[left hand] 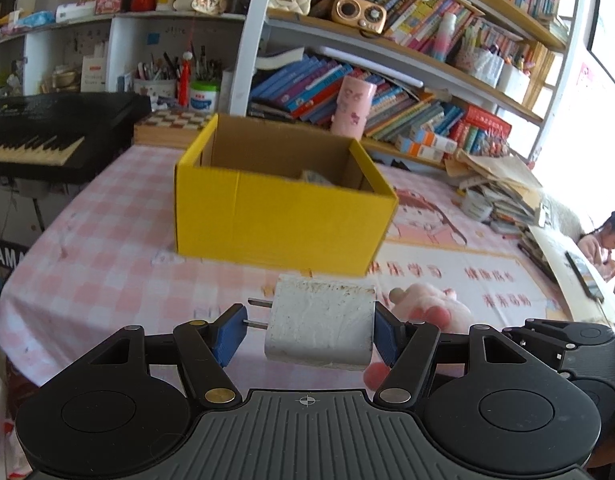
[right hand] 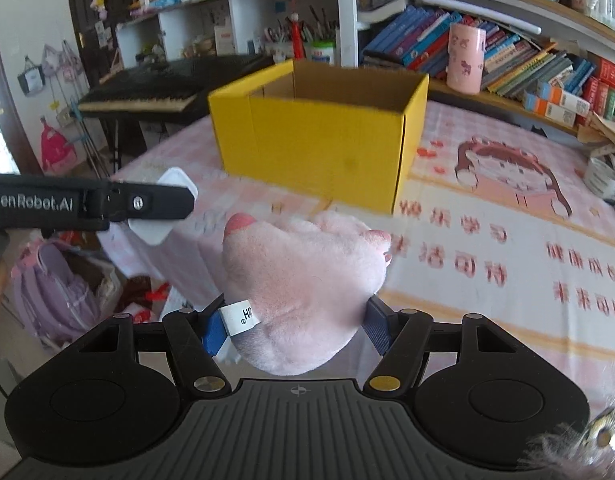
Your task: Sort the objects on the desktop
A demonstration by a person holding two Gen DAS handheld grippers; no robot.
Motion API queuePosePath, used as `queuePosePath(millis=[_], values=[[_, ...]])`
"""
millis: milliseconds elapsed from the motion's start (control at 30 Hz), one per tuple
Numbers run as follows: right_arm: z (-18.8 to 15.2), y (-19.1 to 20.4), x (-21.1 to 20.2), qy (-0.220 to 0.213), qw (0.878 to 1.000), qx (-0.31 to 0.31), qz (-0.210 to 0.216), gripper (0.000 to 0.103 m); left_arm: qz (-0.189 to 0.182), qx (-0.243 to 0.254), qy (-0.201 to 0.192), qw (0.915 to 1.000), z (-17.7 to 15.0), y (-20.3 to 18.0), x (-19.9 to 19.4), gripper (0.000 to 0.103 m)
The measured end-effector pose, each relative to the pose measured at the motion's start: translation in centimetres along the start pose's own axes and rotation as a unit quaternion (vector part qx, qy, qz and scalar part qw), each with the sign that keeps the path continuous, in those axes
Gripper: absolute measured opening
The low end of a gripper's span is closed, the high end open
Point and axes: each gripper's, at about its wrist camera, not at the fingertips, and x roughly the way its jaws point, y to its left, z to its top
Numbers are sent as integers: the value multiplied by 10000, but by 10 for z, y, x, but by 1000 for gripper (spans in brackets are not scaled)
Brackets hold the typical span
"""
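While both hands hang above the table, each carries one thing:

Left gripper (left hand: 309,330): blue fingers (left hand: 230,332) clamped on a white charger (left hand: 321,324) — the left pad sits against the two metal prongs, the right pad against the flat end of the body. Charger is clear of the table, held crosswise between the pads, its casing scuffed and stained.

Right gripper (right hand: 297,326): fingers (right hand: 214,330) closed around a pink plush toy (right hand: 303,280). Soft body bulges up and forward past the fingertips; a white sewn-in label lies against the left pad. Darker pink tips show at the toy's top and right edge.

Yellow box (left hand: 281,220): open-topped cardboard, straight ahead of both pairs of fingers, resting on the table. Well beyond the charger and beyond the plush. Something pale lies inside near the far right corner — too little shows to name it.

Table (left hand: 107,240): pink-and-white checked cloth, with a cartoon girl print and red characters right of the fingers.

Grippers to each other: in the left wrist view the plush shows just right of the charger, past the right pad; in the right wrist view the left gripper reaches in from the left, the charger at its tip, left of the plush.

Pink cup (right hand: 465,60): upright on the shelf ledge, beyond the box, ahead-right of the fingers.

Keyboard (left hand: 47,136): black, far left of the fingers, off the table edge.

Bookshelves (left hand: 427,92): crowded with books behind the box.
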Motion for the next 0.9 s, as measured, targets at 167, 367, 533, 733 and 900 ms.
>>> queuePosePath(millis=[167, 367, 533, 733, 900], values=[[32, -15, 7, -301, 9994, 105, 100, 64, 42, -7, -317, 9995, 31, 1, 13, 66], [76, -35, 8, -732, 9970, 66, 232, 64, 236, 51, -742, 9970, 67, 0, 28, 66], [111, -48, 13, -1143, 9928, -202, 281, 64, 448, 105, -909, 9948, 90, 3, 45, 66], [148, -68, 38, -1320, 9896, -512, 243, 64, 712, 88, -962, 9928, 111, 9, 69, 66], [169, -83, 63, -1337, 9881, -709, 275, 64, 847, 80, -882, 9925, 121, 11, 94, 66]])
